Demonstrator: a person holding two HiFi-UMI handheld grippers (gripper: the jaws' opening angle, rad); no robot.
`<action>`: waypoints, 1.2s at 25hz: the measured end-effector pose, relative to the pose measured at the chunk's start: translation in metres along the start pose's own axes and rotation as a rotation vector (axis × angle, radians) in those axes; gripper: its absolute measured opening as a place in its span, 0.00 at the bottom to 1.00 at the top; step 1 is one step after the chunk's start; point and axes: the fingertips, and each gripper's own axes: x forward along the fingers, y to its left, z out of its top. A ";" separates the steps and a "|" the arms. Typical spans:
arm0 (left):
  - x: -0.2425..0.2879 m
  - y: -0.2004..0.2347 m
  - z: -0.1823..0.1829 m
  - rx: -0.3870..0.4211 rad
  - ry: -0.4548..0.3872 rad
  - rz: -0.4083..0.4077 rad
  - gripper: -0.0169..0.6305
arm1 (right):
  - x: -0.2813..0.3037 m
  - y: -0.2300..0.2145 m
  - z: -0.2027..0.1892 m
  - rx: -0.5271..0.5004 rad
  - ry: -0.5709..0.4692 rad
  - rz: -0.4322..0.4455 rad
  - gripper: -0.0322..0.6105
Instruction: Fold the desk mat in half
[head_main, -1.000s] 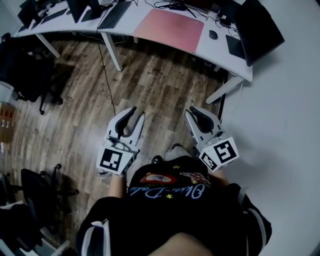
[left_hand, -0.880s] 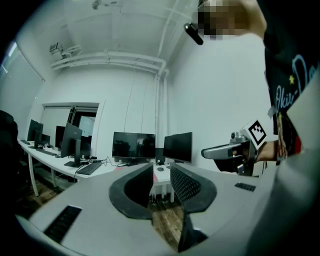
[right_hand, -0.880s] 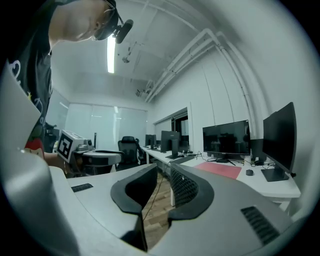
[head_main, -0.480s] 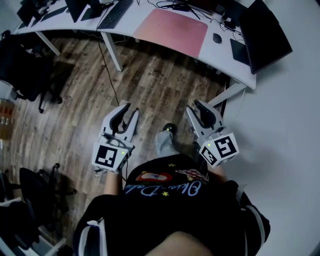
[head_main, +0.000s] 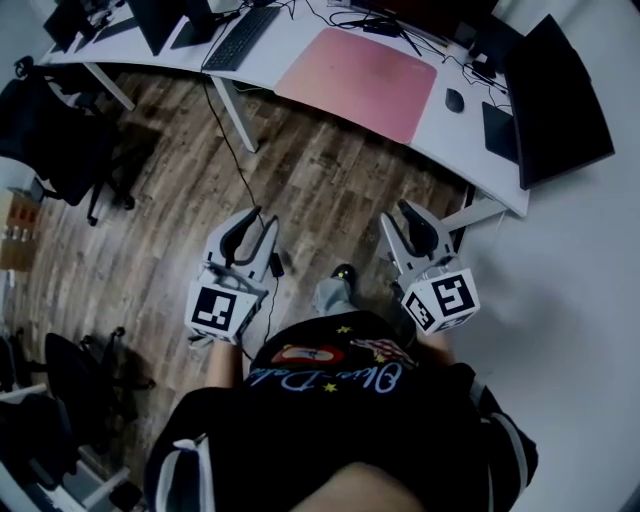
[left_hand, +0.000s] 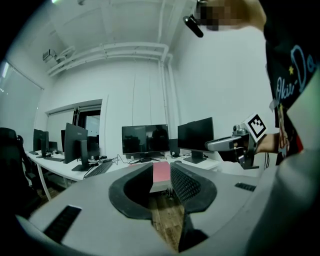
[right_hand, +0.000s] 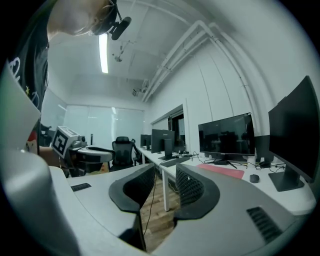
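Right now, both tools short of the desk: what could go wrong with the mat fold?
1. A black cable trails across the floor between the person and the desk; stepping in could snag it.
2. Cables lie at the far edge of the pink desk mat; folding may drag them.
3. The mouse sits just beside the mat's right edge; the right tool, its jaws just opened and empty, could knock it.
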 end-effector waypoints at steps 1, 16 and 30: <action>0.010 0.002 0.001 0.004 0.003 0.000 0.16 | 0.005 -0.010 0.000 0.001 0.001 -0.003 0.20; 0.125 0.022 0.007 0.083 0.066 -0.017 0.18 | 0.051 -0.112 -0.008 0.024 0.020 -0.047 0.23; 0.183 0.049 -0.027 0.177 0.154 -0.018 0.22 | 0.077 -0.146 -0.048 -0.134 0.175 -0.075 0.26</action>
